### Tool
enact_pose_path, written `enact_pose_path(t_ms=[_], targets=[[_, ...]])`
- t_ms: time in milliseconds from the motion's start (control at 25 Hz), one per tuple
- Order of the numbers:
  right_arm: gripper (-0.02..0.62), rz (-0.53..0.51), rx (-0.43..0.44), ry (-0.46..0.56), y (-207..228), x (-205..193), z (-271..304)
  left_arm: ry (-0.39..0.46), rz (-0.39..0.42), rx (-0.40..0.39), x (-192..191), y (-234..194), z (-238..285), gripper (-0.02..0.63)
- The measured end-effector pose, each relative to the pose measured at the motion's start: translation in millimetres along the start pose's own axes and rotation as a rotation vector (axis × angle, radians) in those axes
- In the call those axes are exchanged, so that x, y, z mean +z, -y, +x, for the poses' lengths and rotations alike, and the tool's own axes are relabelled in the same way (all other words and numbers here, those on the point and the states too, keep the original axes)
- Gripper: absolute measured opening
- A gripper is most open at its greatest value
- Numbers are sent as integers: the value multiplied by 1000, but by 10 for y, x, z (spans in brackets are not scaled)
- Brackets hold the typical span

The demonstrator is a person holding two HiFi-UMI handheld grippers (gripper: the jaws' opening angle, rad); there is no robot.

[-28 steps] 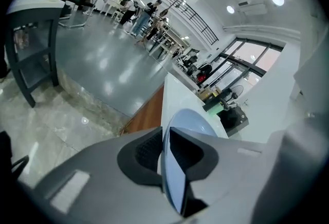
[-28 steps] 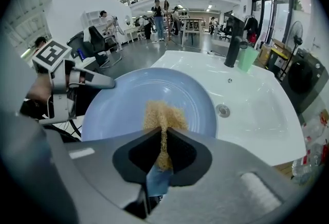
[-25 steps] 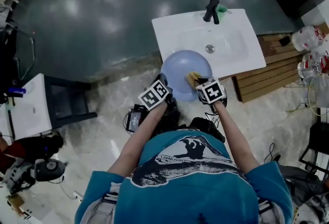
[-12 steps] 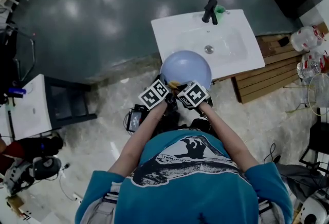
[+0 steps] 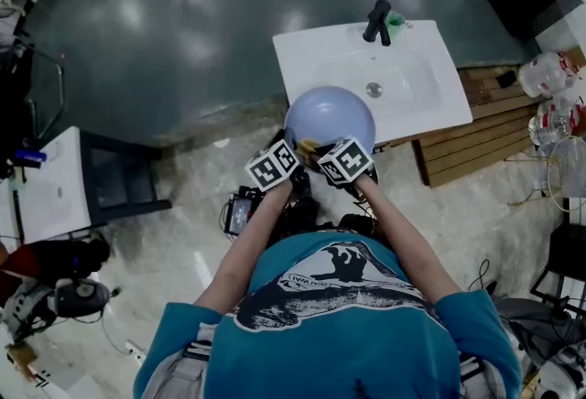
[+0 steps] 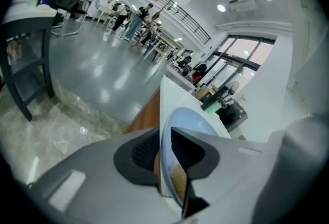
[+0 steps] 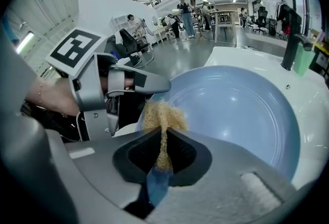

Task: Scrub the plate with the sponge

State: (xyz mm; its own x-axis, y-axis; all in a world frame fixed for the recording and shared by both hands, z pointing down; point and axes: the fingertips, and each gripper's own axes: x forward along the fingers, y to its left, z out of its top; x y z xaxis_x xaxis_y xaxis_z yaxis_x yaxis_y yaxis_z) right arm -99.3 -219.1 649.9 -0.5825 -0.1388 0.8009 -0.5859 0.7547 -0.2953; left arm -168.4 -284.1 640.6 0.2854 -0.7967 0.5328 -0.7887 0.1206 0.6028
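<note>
A pale blue plate (image 5: pixel 330 113) overlaps the near edge of a white sink (image 5: pixel 432 93), whose black faucet (image 5: pixel 376 19) stands at the far rim with a small green item (image 5: pixel 395 18) just beside it. The left gripper (image 5: pixel 284 158) and the right gripper (image 5: pixel 330 156) meet at the plate's near rim, their marker cubes almost touching. A scrap of yellow sponge (image 5: pixel 307 148) shows between them. The person wears a teal printed T-shirt (image 5: pixel 334 315), with both bare forearms reaching forward. Wooden slats (image 5: pixel 472 127) lie right of the sink, clear plastic bottles (image 5: pixel 548 70) beyond them. The floor is dark grey farther off and pale marbled stone nearer.
</note>
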Motion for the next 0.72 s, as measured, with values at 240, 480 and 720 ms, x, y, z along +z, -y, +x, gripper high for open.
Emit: enact_pose_path(t_ms=[240, 480, 720], targets=[[32, 55, -64, 93, 146, 69, -221, 75, 292, -92, 246, 323, -227, 153], [32, 123, -91, 252, 258, 186, -701, 140, 474, -173, 361, 667, -520, 138], [32, 190, -67, 427, 259, 143, -1308, 133, 556, -224, 214, 1070, -829, 117]])
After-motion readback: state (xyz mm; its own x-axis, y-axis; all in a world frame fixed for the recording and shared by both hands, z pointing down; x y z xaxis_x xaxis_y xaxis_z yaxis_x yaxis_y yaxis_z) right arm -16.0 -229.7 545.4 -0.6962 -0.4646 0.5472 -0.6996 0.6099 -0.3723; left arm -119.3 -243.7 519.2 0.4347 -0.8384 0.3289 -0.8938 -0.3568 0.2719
